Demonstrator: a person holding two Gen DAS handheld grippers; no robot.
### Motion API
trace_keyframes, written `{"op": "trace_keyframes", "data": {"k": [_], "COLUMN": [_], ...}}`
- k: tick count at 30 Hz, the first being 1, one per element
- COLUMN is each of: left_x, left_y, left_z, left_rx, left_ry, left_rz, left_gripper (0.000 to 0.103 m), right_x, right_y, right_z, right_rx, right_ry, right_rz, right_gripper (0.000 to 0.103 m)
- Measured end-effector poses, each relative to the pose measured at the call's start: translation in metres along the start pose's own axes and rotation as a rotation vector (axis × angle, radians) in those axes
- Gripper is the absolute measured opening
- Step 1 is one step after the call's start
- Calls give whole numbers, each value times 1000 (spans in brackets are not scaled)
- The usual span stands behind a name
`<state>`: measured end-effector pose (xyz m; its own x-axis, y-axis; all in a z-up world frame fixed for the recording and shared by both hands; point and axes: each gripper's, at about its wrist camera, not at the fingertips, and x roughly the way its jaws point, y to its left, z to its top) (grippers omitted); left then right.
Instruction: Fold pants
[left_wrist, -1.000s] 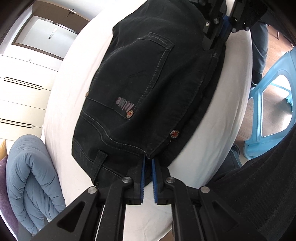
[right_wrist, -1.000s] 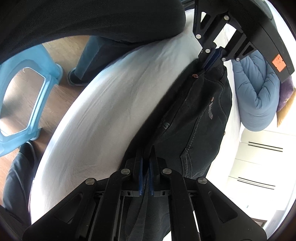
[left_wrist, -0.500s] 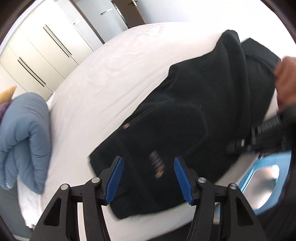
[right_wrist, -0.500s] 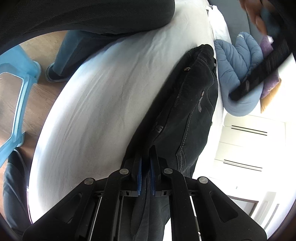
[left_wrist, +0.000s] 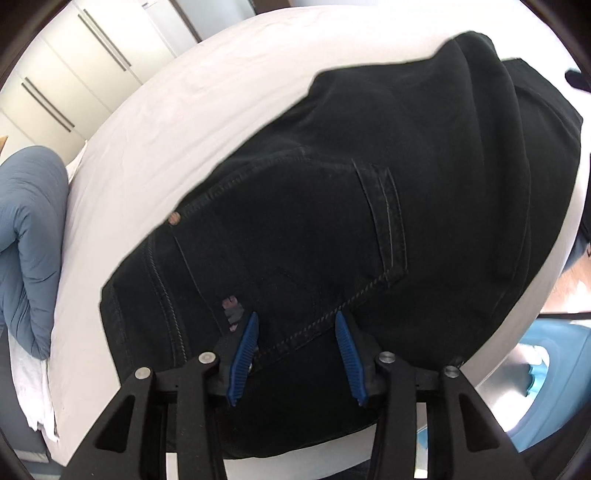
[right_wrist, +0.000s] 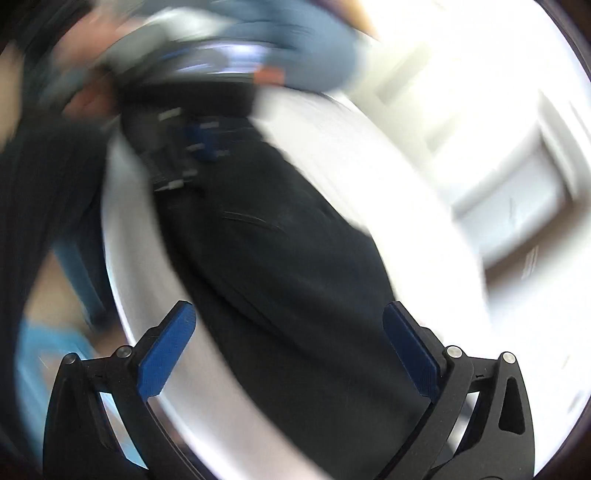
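Black pants (left_wrist: 369, 206) lie folded on the bed (left_wrist: 177, 122), w/ the waistband end twd the near edge and the rest running along the bed's right edge; back pocket faces up, a copper rivet shows at its corner. Left tongs (left_wrist: 295, 354) hover over the pocket seam, blue pads (left_wrist: 243, 354) apart and closing, no cloth pinched btwn them. Right tongs (right_wrist: 291, 347) are spread wide, jaws opening, pads clear of the fabric on both sides; pants (right_wrist: 280, 266) pass below the gap, not gripped. Right wrist view is badly blurred. Blue duvet (left_wrist: 26, 236) sits bunched at the bed's left edge, white wardrobe (left_wrist: 74, 74) beyond, blue stool (left_wrist: 546, 373) by the bed's near right corner.
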<state>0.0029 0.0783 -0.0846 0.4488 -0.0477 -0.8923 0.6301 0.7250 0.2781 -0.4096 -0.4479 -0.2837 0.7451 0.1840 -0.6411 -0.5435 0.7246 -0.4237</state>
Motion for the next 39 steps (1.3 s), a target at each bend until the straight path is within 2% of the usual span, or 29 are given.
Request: {"op": "trace_keyframes", "data": {"k": [1, 2, 4, 5, 7, 8, 10, 11, 13, 15, 17, 18, 20, 21, 23, 25, 28, 29, 31, 32, 34, 36, 39], "left_x": [-10, -15, -18, -12, 10, 21, 26, 27, 28, 30, 32, 33, 32, 31, 29, 24, 28, 27, 27, 27, 27, 28, 28], "left_y": [-1, -1, -8, -15, -26, -27, -17, -9, -3, -2, -3, -5, -12, -10, -1, -10, -13, -14, -14, -14, -15, -14, -15], "left_z": [10, 17, 31, 37, 38, 36, 34, 34, 32, 35, 39, 41, 42, 37, 35, 27, 30, 30, 29, 29, 27, 26, 25], "left_rx": [-36, -60, -89, -87, -74, -95, -180, -231, -232, -210, -212, -216, -220, -221, -220, -221, -219, -220, -221, -223, -230, -230, -222], "left_ry": [-30, -45, -50, -33, 39, 48, 38, 48, 53, 59, 66, 65, 61, 58, 55, 55, 53, 52, 47, 44, 39, 38, 40], "left_rz": [-23, -48, -76, -70, -55, -60, -105, -141, -145, -120, -112, -112, -111, -109, -103, -101, -100, -100, -99, -99, -101, -101, -97], "left_gripper": [47, 47, 49, 55, 57, 57, 59, 59, 59, 60, 60, 60, 60, 61, 61, 61, 61, 62, 62, 62, 63, 63, 64], "right_x": [-5, -6, -5, -2, 2, 4, 13, 21, 39, 51, 58, 63, 66, 70, 74, 64, 37, 26, -5, -17, -27, -23, -25], "right_y": [-38, -66, -130, -160, -211, -232, -261, -270, -280, -283, -290, -297, -301, -308, -332, -353, -397, -408, -428, -439, -445, -441, -407], "right_z": [-12, -27, -67, -90, -140, -166, -208, -225, -249, -255, -244, -240, -229, -222, -214, -186, -147, -137, -121, -123, -139, -169, -235], "right_rx": [211, 364, 720, 891, 1216, 1360, 1579, 1652, 1772, 1824, 1811, 1809, 1822, 1829, 1833, 1806, 1730, 1693, 1595, 1559, 1578, 1642, 1780], "right_ry": [18, 25, 23, 16, -38, -73, -117, -111, -109, -110, -103, -91, -50, -25, 55, 94, 31, -22, -183, -214, -188, -145, -122], "right_rz": [35, 57, 140, 170, 225, 238, 260, 255, 290, 301, 299, 301, 324, 346, 331, 334, 351, 341, 279, 243, 181, 180, 189], "right_gripper": [102, 102, 102, 102, 102, 102, 102, 102, 100, 99, 99, 96, 85, 85, 85, 85, 85, 85, 86, 86, 86, 86, 86]}}
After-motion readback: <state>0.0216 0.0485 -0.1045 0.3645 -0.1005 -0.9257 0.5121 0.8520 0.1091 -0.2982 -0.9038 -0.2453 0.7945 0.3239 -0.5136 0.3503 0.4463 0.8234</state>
